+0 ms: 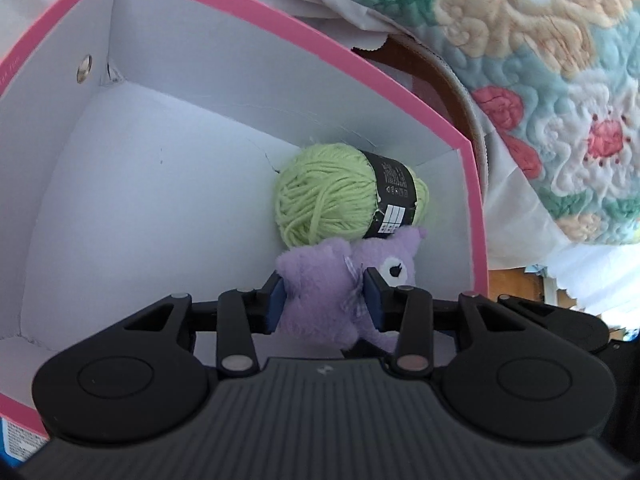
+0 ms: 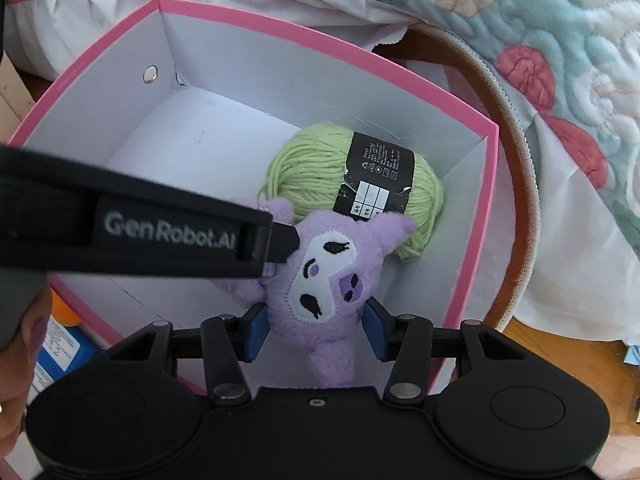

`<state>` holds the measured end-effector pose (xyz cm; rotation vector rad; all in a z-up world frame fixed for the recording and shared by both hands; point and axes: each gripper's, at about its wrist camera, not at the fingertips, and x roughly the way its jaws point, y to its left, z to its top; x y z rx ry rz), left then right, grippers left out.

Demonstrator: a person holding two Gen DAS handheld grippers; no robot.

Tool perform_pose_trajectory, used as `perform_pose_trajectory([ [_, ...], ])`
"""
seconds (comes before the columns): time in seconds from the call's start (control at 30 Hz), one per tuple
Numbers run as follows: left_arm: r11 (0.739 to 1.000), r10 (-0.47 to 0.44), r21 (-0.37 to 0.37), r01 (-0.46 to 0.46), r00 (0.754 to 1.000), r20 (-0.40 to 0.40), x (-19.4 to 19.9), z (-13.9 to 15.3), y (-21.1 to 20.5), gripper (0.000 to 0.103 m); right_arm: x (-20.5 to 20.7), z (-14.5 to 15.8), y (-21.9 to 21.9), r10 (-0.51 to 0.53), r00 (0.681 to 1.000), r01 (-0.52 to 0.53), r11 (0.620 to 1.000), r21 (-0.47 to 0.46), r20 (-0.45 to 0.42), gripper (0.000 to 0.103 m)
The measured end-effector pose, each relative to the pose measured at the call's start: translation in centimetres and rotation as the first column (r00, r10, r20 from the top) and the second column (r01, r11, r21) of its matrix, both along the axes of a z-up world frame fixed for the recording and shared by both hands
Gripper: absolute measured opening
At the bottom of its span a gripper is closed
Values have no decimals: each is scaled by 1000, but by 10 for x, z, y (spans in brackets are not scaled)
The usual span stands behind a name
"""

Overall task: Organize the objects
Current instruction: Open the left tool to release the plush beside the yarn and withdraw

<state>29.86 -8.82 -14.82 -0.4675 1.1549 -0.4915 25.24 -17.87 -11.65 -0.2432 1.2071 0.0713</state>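
While both grippers carry the purple plush toy (image 2: 320, 280) down inside the pink-rimmed box (image 2: 304, 24), the sorting looks partly done. A ball of green yarn (image 2: 320, 168) with a black label already lies on the white floor of the box, in the far right corner against the walls. The plush sits just in front of the yarn and seems to touch it, low within the walls, though whether it rests on the bottom yet I cannot tell.

The left gripper (image 1: 325, 300) has its jaws clamped on the toy's body near a small checked bow, the blue pads pressing into the fur. The right gripper (image 2: 316, 328) has its jaws closed on the toy's head from both sides, just below the stitched face.

By my reading, what is left for this item is to let it go and lift clear. The rest of the box is bare. Outside it, a blue packet (image 2: 60, 352) shows by the near left corner; whether it is to be packed too is unclear. A quilted bedspread (image 2: 540, 40) hangs behind.
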Motion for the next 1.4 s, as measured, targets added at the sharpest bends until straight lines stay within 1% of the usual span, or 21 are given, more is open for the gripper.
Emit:
perform_pose_trajectory([
  [0.17, 1000, 8, -17, -9, 1000, -23, 1, -3, -3, 38, -9, 4, 0, -23, 1000, 24, 1000, -10, 12, 59],
  [0.3, 1000, -3, 14, 3, 1000, -31, 0, -9, -11, 34, -29, 18, -9, -25, 999, 23, 999, 42, 47, 60],
  [0.37, 1000, -14, 24, 15, 999, -51, -1, -14, -17, 33, -34, 18, -11, -30, 998, 27, 998, 61, 50, 58],
  [0.4, 999, -17, 29, 19, 998, -61, -2, -16, -19, 33, -36, 17, -12, -34, 998, 30, 997, 71, 48, 55],
  [0.43, 999, -18, 32, 20, 998, -62, -4, -18, -22, 32, -35, 17, -12, -32, 997, 27, 998, 60, 70, 50],
  [0.5, 999, -15, 50, 18, 999, -52, -6, -19, -26, 32, -37, 16, -14, -27, 996, 23, 999, 47, 87, 45],
  [0.63, 996, -19, 83, 22, 999, -37, -8, -11, -28, 33, -36, 17, -25, -31, 992, 22, 997, 80, 126, 45],
  [0.7, 992, -42, 116, 43, 999, -14, -11, 0, -27, 33, -37, 21, -26, -40, 989, 23, 993, 116, 142, 45],
  [0.73, 989, -51, 142, 51, 999, 0, -13, 7, -27, 36, -40, 28, -32, -70, 986, 45, 985, 167, 150, 45],
  [0.77, 985, -63, 164, 60, 998, 14, -17, 14, -27, 39, -40, 28, -32, -70, 986, 45, 985, 167, 150, 45],
  [0.8, 981, -73, 184, 67, 997, 25, -22, 22, -25, 40, -47, 37, -36, -122, 982, 84, 967, 240, 147, 45],
  [0.83, 979, -78, 193, 71, 997, 30, -25, 28, -23, 41, -47, 37, -36, -122, 982, 84, 967, 240, 147, 46],
  [0.9, 977, -83, 198, 75, 996, 33, -33, 40, -17, 43, -59, 43, -35, -147, 975, 94, 953, 289, 167, 47],
  [1.0, 974, -98, 210, 87, 994, 43, -47, 63, -6, 45, -73, 56, -28, -157, 967, 87, 944, 318, 200, 49],
  [1.07, 970, -112, 224, 96, 992, 57, -56, 76, 1, 49, -86, 68, -24, -147, 964, 66, 939, 337, 221, 51],
  [1.1, 967, -119, 234, 101, 991, 63, -59, 86, 9, 50, -101, 83, -21, -138, 959, 48, 941, 336, 247, 54],
  [1.13, 964, -124, 243, 104, 990, 69, -61, 94, 17, 52, -101, 83, -21, -138, 959, 48, 941, 336, 247, 58],
  [1.2, 960, -130, 259, 106, 988, 78, -64, 113, 29, 55, -107, 95, -16, -134, 956, 42, 943, 331, 260, 59],
  [1.3, 952, -147, 283, 119, 986, 80, -84, 134, 44, 56, -119, 112, -11, -130, 962, 40, 937, 347, 242, 59],
  [1.33, 948, -156, 292, 126, 985, 79, -84, 136, 47, 57, -128, 122, -6, -130, 967, 40, 927, 374, 221, 59],
  [1.4, 945, -162, 299, 129, 983, 89, -101, 152, 68, 57, -133, 127, -3, -125, 968, 32, 923, 384, 219, 60],
])
